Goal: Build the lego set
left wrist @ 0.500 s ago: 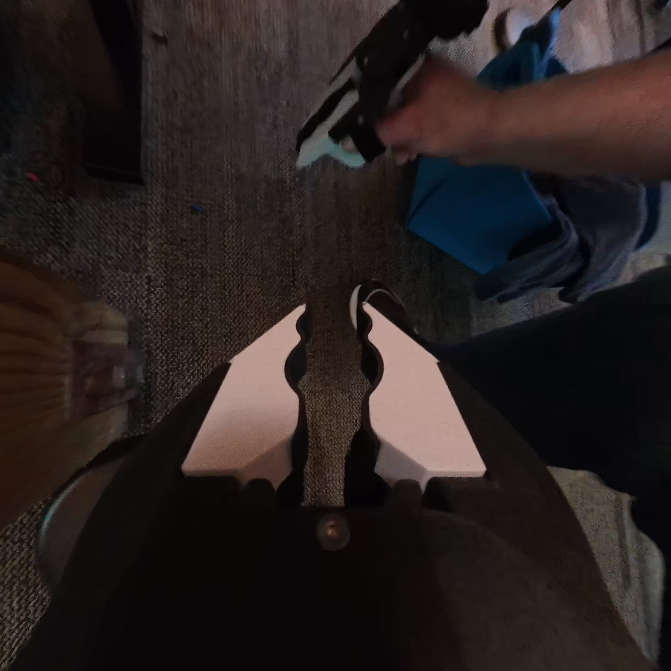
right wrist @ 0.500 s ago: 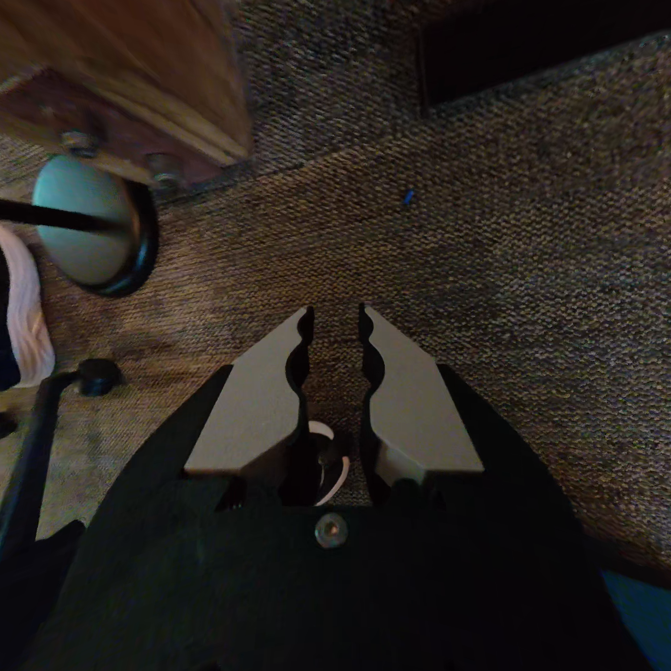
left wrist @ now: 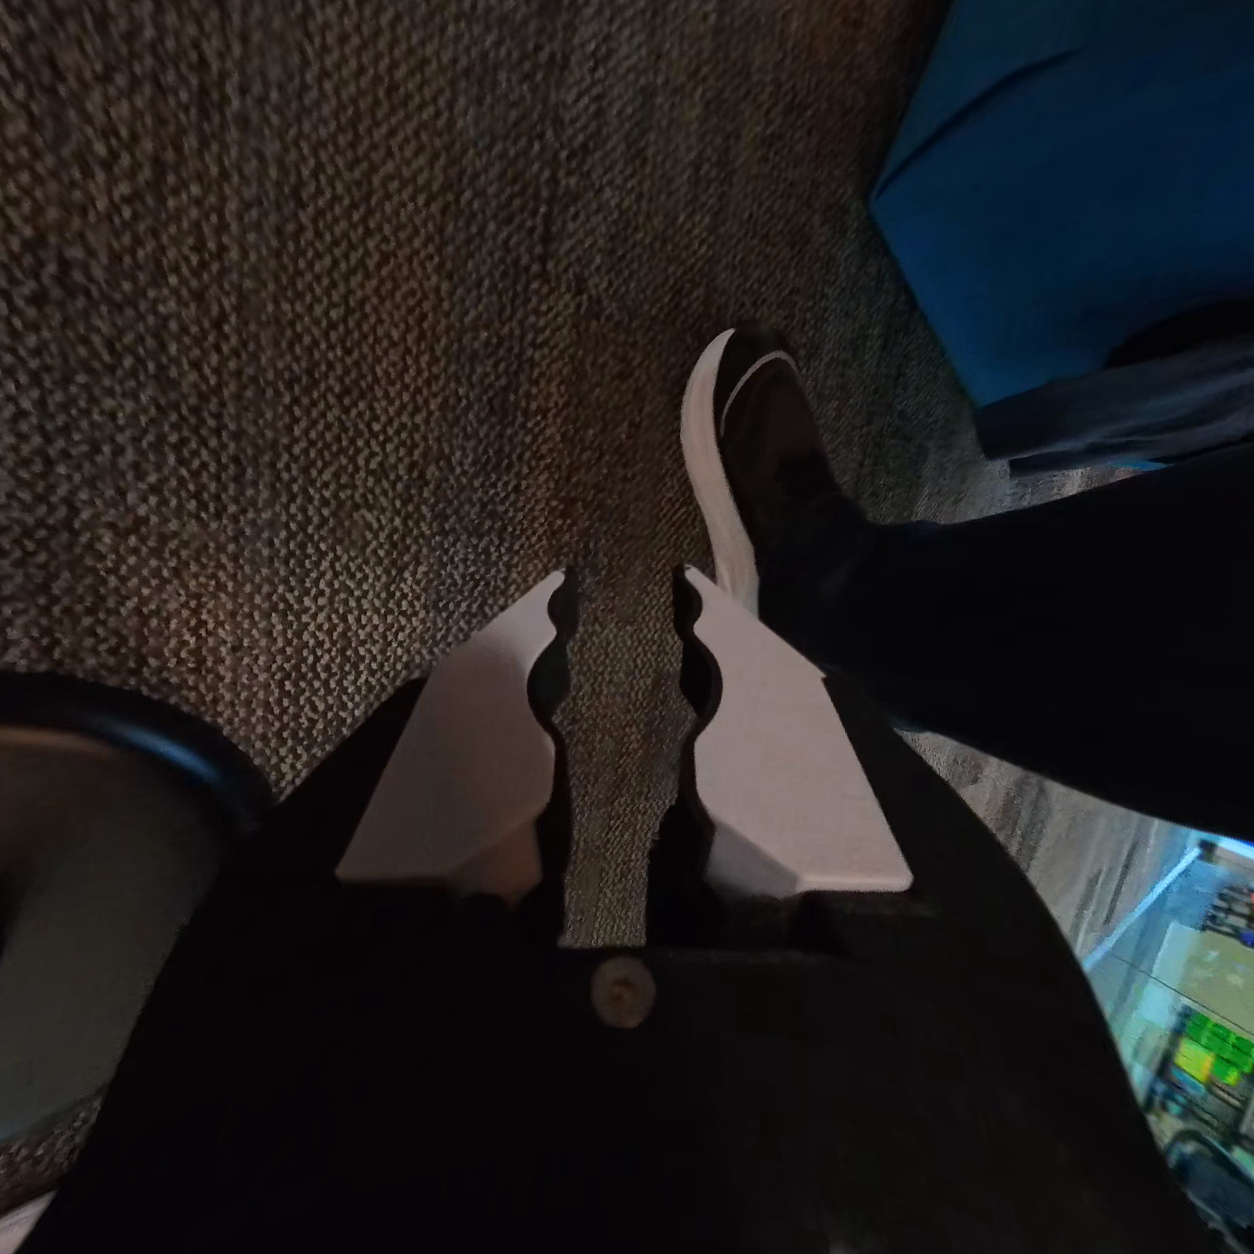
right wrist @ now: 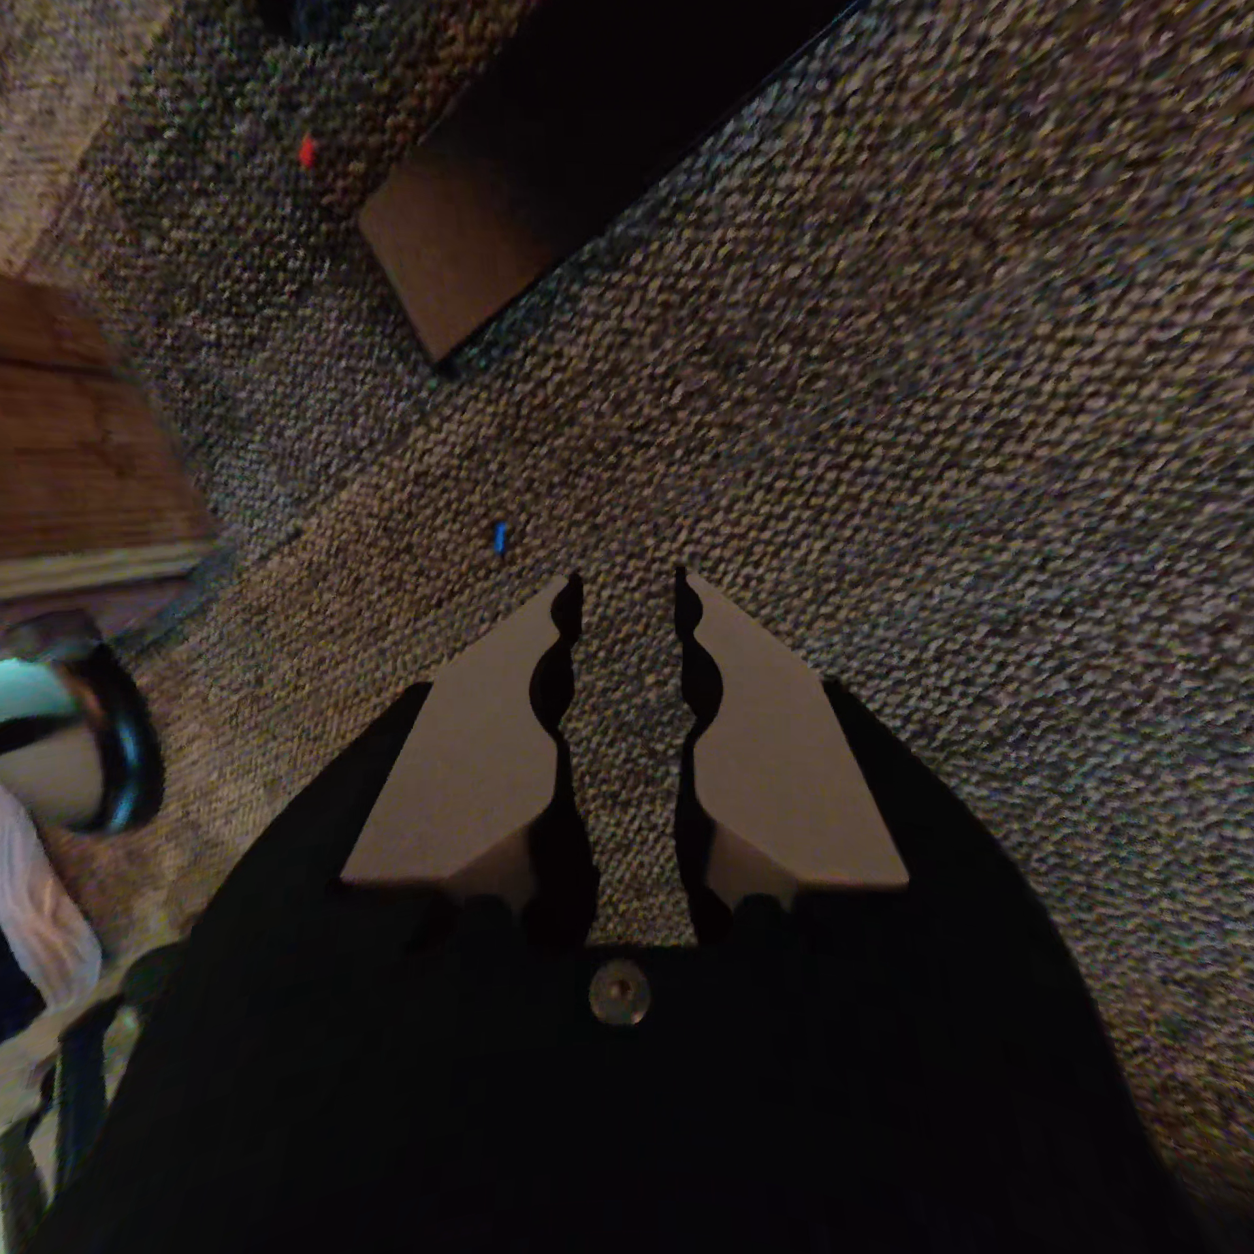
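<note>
A dim, speckled brown carpet (left wrist: 339,339) fills both views; no worktop shows, and both tools point down at the floor.

In the left wrist view, the left gripper (left wrist: 623,577) hangs over bare carpet with its pale fingers (left wrist: 468,760) apart and nothing between them. A black shoe with a white sole (left wrist: 739,441) stands just right of the right fingertip, a dark trouser leg (left wrist: 1052,644) crossing behind it. A blue box (left wrist: 1086,203) sits at the upper right edge of the carpet, and a printed colourful sheet (left wrist: 1194,1018) lies at the lower right.

In the right wrist view, the right gripper (right wrist: 628,577) is likewise spread and empty. A tiny blue piece (right wrist: 501,538) lies on the carpet just up-left of the left fingertip, apart from it. A small red piece (right wrist: 307,150) lies well beyond, near a brown block (right wrist: 461,258) at the upper edge. Wooden furniture (right wrist: 74,441) sits at the left edge.

No assembled model is visible anywhere; the build looks unstarted or interrupted. Probably the stray pieces need collecting first, the blue one being nearest.
</note>
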A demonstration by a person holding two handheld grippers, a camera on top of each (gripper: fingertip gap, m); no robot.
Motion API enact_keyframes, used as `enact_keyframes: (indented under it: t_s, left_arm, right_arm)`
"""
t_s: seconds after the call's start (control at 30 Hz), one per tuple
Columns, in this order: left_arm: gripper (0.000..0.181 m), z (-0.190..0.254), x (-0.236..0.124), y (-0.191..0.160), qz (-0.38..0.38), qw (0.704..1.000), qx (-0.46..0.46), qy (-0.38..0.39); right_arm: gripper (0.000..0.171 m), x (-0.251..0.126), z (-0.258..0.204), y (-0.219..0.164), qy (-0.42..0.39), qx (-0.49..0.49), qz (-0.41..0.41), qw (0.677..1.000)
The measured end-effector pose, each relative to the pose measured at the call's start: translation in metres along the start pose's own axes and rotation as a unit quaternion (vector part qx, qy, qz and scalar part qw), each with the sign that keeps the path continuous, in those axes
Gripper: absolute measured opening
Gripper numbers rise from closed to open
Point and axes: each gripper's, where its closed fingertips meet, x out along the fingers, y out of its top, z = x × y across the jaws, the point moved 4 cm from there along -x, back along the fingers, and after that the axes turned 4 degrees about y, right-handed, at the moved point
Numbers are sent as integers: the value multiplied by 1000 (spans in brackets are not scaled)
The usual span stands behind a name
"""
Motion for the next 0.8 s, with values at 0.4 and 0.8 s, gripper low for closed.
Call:
enact_keyframes:
  t_s: [0.4, 0.8]
  left_arm:
    - [27, -26, 19, -37, -25, 998, -58, 5]
    - [26, -44, 36, -63, -43, 996, -79, 18]
  right_arm:
    - [35, 37, 60, 61, -59, 25, 35, 997]
    - [5, 64, 101, 107, -120, 7, 62, 991]
